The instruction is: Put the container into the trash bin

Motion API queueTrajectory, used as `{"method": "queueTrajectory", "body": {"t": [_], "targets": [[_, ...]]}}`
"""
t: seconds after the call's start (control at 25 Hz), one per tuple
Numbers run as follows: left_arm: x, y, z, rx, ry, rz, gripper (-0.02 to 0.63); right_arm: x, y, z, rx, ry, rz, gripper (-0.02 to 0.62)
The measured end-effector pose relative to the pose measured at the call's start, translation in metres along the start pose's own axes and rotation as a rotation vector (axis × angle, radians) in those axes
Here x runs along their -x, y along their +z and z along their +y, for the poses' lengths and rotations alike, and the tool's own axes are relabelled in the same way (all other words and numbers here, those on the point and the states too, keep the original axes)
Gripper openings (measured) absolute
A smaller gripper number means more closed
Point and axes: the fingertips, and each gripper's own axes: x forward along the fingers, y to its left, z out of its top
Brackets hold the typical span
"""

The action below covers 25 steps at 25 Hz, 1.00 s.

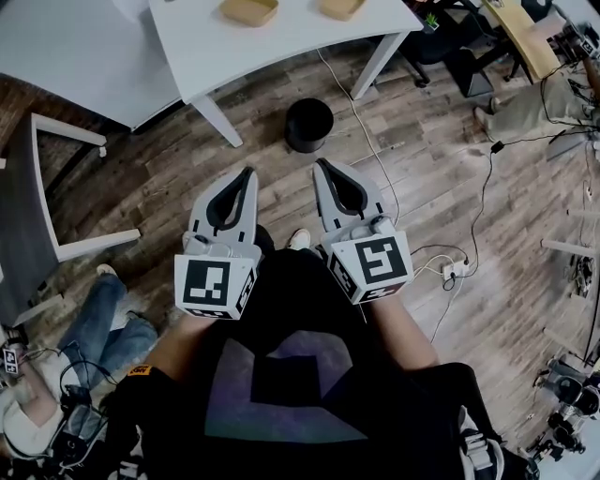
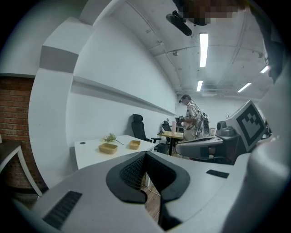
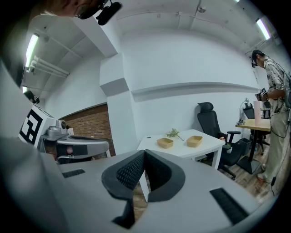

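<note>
Down in front of the person's dark shirt, both tools are held low and side by side, noses pointing away from the body toward the floor. The left gripper [image 1: 249, 172] has its jaws pressed together at the tips, with nothing between the black ribbed pads; its own view [image 2: 145, 154] shows the same closed seam. The right gripper [image 1: 321, 164] is just beside it, jaws likewise brought together and empty, as its own view confirms [image 3: 144, 151]. Each carries its marker cube nearest the body.

Beyond the tips, on the wooden floor [image 1: 422, 187], stands the black trash bin [image 1: 308, 124], round and open-topped, just beside a leg of the white table [image 1: 281, 47]. On that table, well apart from both grippers, sit a tan container [image 1: 249, 10] and a second tan container [image 1: 340, 7], near each other; from the gripper views they lie side by side next to a small green sprig [image 3: 173, 133]. A thin cable [image 1: 361, 122] runs across the floor past the bin toward a white power strip [image 1: 455, 269].

Farther off, a black office chair [image 3: 207, 119] stands behind the table, and a person in a patterned shirt [image 3: 275, 104] stands at a wooden desk [image 3: 254, 124]. A brick wall [image 3: 91, 123] shows to the left.
</note>
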Motion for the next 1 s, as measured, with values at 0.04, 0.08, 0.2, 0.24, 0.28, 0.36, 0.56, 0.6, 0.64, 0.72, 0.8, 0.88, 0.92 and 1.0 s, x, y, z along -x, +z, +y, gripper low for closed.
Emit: {"method": "queueTrajectory", "body": {"t": [0.04,0.08,0.2,0.24,0.28,0.36,0.56,0.6,0.64,0.72,0.8,0.88,0.92,1.0], "targets": [[-0.002,0.000,0.001,0.002,0.001,0.004,0.008,-0.002,0.000,-0.002,-0.003,0.000,0.003,0.014],[-0.006,0.000,0.003,0.005,0.001,0.006,0.008,-0.006,0.000,-0.003,-0.005,0.000,0.006,0.014],[-0.023,0.001,0.015,0.008,-0.010,0.009,0.009,-0.025,0.002,-0.009,-0.004,-0.006,0.018,0.014],[-0.033,0.002,0.021,0.012,-0.017,0.010,0.009,-0.034,0.004,-0.014,-0.004,-0.011,0.022,0.014],[-0.045,0.003,0.026,0.018,-0.027,0.013,0.009,-0.044,0.006,-0.020,-0.004,-0.019,0.026,0.014],[-0.069,0.006,0.034,0.026,-0.050,0.015,0.008,-0.061,0.009,-0.033,-0.007,-0.037,0.037,0.014],[-0.103,0.015,0.060,0.022,-0.084,0.003,0.008,-0.097,0.017,-0.043,-0.004,-0.062,0.053,0.014],[-0.110,0.018,0.067,0.025,-0.084,0.001,0.008,-0.106,0.021,-0.045,0.002,-0.061,0.053,0.014],[-0.117,0.020,0.074,0.030,-0.083,-0.002,0.008,-0.114,0.024,-0.047,0.007,-0.061,0.054,0.014],[-0.132,0.024,0.087,0.037,-0.082,-0.003,0.008,-0.132,0.030,-0.053,0.016,-0.064,0.064,0.014],[-0.145,0.030,0.098,0.030,-0.086,0.003,0.008,-0.148,0.038,-0.059,0.024,-0.069,0.072,0.014],[-0.156,0.034,0.111,0.023,-0.090,0.020,0.008,-0.166,0.046,-0.062,0.032,-0.070,0.076,0.014],[-0.159,0.034,0.119,0.023,-0.091,0.029,0.008,-0.175,0.048,-0.062,0.035,-0.071,0.079,0.014],[-0.167,0.035,0.137,0.023,-0.087,0.031,0.008,-0.194,0.052,-0.061,0.041,-0.074,0.087,0.014]]}}
